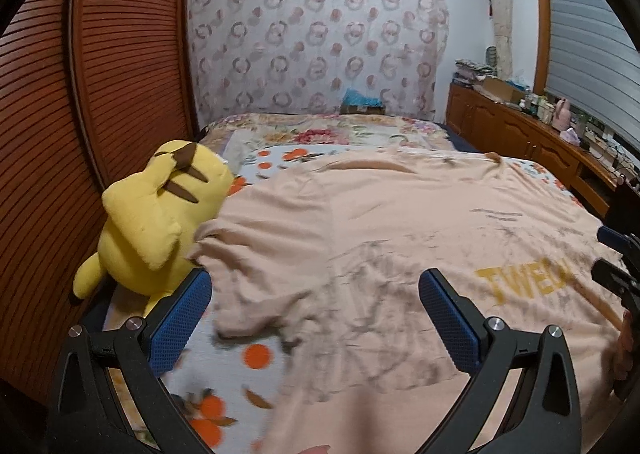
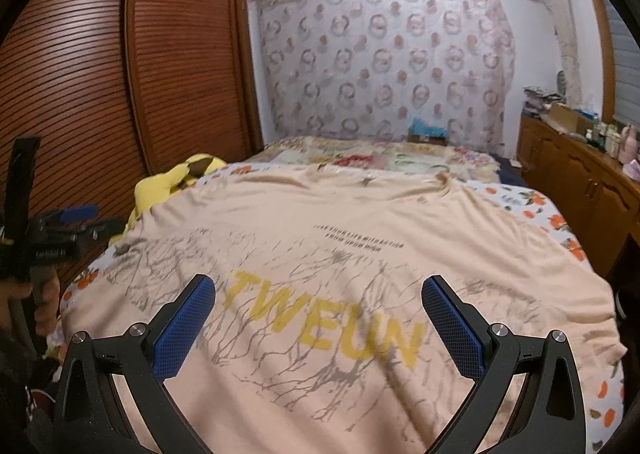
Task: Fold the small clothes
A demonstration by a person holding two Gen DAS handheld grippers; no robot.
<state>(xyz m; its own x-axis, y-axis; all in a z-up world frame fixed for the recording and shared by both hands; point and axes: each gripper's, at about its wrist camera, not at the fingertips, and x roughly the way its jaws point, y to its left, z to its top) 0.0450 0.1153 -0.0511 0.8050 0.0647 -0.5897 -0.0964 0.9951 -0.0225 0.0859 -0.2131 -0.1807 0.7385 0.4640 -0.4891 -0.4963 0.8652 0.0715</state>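
- Bed (image 2: 560, 222): carries all, so there's room to fold.
- Shirt (image 2: 320, 254): spread flat print-up across bed's near half, collar toward far edge, left sleeve (image 1: 256, 274) rumpled at left edge; prob. laid out for 1st fold.
- Plush (image 1: 160, 214): left edge, touching sleeve.
- Left gripper (image 1: 316, 318), right gripper (image 2: 318, 326): both released, jaws wide, nothing betw. them, poised over the hem.

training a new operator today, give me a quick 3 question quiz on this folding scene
1. True or false: the left gripper is shut on the peach t-shirt.
2. Which toy lies beside the shirt's sleeve? A) yellow plush toy B) brown teddy bear C) red ball
3. Fill in: the t-shirt lies spread on the ____.

Key:
1. False; both the left gripper and right gripper stand open, holding nothing.
2. A, the yellow plush toy.
3. Bed, on its orange-print sheet.
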